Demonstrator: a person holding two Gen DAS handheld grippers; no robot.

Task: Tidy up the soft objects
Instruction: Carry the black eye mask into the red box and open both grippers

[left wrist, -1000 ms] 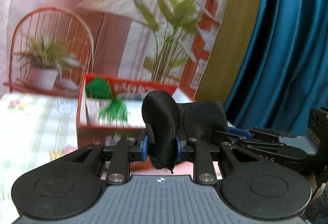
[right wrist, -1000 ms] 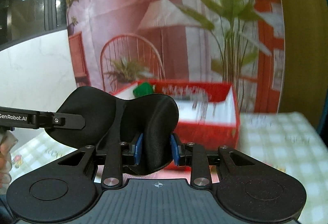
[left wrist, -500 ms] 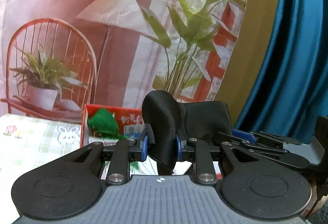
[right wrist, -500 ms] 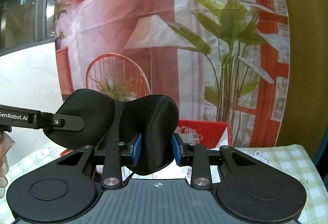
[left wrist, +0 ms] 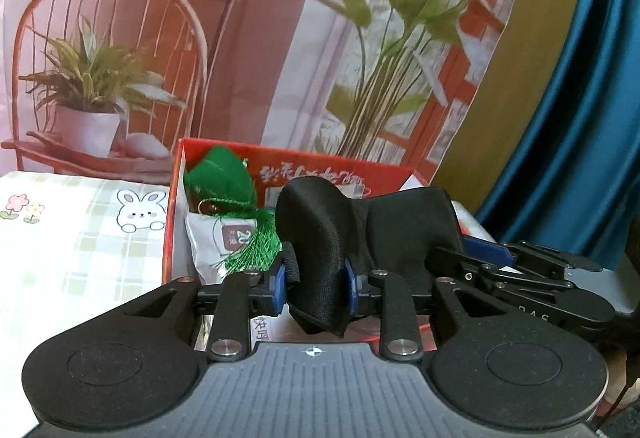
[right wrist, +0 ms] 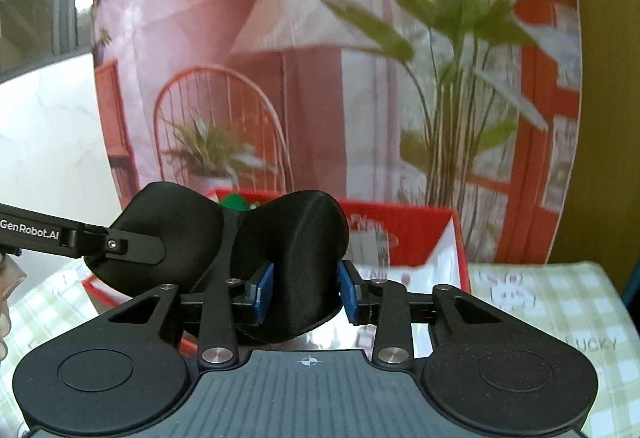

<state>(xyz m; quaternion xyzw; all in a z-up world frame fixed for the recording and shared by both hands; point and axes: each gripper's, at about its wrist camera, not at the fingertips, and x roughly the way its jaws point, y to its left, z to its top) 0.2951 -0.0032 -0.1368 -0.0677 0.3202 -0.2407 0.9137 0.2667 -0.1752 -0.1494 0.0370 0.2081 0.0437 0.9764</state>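
Black sleep mask (left wrist: 316, 238) is pinched at opposite ends between left gripper (left wrist: 316, 280) and right gripper (right wrist: 306, 292) pads, above a red box (left wrist: 176, 197) holding a green tassel (left wrist: 244, 242).

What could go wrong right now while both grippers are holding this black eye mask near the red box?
1. The left gripper and right gripper each pinch one end of the black eye mask; pulling apart could strain it or slip a grip.
2. The red box already holds a green tasselled pouch and a white packet; the mask could snag the tassel.
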